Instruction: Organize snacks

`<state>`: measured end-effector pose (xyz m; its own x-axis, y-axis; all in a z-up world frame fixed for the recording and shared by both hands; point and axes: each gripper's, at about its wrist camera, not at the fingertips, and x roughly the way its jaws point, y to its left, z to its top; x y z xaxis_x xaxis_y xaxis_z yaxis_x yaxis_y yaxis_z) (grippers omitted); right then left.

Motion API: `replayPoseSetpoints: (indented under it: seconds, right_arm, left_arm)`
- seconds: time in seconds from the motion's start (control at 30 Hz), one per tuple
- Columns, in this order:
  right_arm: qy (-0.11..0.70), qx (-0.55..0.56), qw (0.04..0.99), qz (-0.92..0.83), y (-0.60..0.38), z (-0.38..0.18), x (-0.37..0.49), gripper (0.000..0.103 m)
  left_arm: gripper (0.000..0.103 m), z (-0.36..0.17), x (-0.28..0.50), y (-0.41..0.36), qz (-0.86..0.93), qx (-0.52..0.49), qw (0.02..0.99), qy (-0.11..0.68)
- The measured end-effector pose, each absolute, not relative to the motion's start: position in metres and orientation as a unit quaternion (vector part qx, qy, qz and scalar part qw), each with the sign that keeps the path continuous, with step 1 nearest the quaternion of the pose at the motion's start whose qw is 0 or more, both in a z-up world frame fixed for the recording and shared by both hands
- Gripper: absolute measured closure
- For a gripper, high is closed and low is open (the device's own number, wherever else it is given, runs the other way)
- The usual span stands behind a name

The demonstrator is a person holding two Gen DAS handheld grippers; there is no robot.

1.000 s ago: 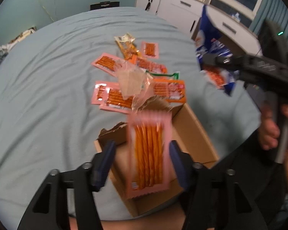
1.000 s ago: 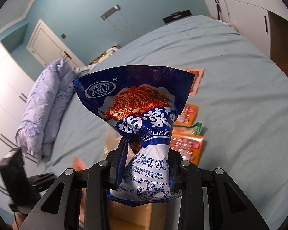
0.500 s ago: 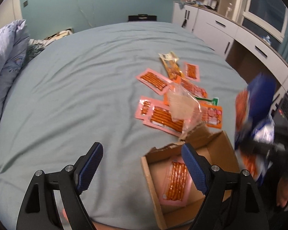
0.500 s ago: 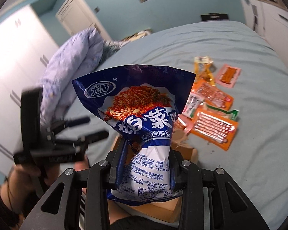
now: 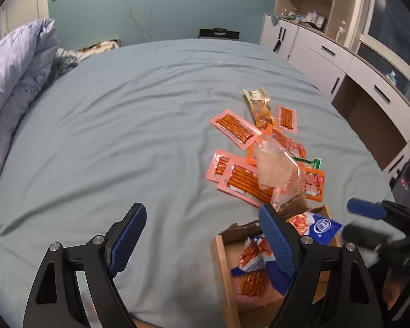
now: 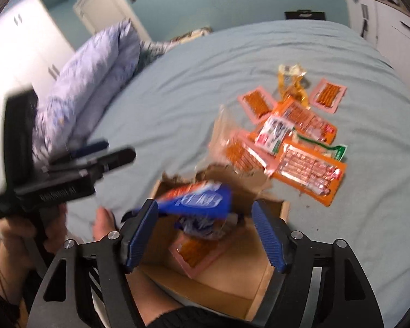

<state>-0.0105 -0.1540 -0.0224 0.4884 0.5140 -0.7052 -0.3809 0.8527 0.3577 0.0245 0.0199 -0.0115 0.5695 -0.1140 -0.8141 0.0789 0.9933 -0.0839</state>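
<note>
Right gripper (image 6: 205, 235), jaws parted and just opened wider, grasping nothing: the blue snack bag (image 6: 202, 202) lies free between and beyond the blue pads, blurred, over the open cardboard box (image 6: 270, 270). Beneath the bag, inside the box, a pink pack of orange sticks (image 6: 196, 248). Left gripper (image 5: 202, 240), jaws spread wide and empty, over the bed (image 5: 123, 136) just beside the box; its right finger overlaps the box in view. Beyond the box, loose snack packs (image 5: 259, 158) scattered on the bed, pink, orange, yellow and clear. Pillows (image 5: 13, 82) at far left.
</note>
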Motion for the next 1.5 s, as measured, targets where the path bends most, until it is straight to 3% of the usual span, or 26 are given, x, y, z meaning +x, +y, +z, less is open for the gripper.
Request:
replayPoseSetpoints:
  seconds: [0.17,0.43,0.73,1.0,1.13,1.5]
  right_arm:
    - [0.399,0.109,0.89,0.194,-0.187,-0.011,-0.022,0.032]
    - [0.346,0.023,0.938,-0.017,-0.197,0.01,-0.044,0.032]
    - [0.471,0.162,0.866,0.05,-0.245,-0.012,0.002,0.032]
    - [0.581,0.211,0.785,0.049,-0.262,-0.051,0.069,0.032]
    - [0.597,0.148,0.788,0.033,-0.246,-0.059,0.092,0.032]
    - [0.571,0.009,0.821,0.001,-0.203,-0.068,0.128,0.032]
  left_arm:
    - [0.018,-0.01,0.024,0.027,-0.053,-0.043,0.887,0.457]
    - [0.018,-0.005,0.02,0.027,-0.043,-0.037,0.894,0.445]
    - [0.018,-0.006,0.028,0.021,-0.045,-0.004,0.893,0.448]
    - [0.018,-0.015,0.058,0.026,-0.04,0.011,0.888,0.459]
    - [0.018,-0.025,0.066,0.033,-0.075,-0.046,0.871,0.483]
    - [0.018,-0.04,0.083,0.038,-0.051,-0.039,0.861,0.504]
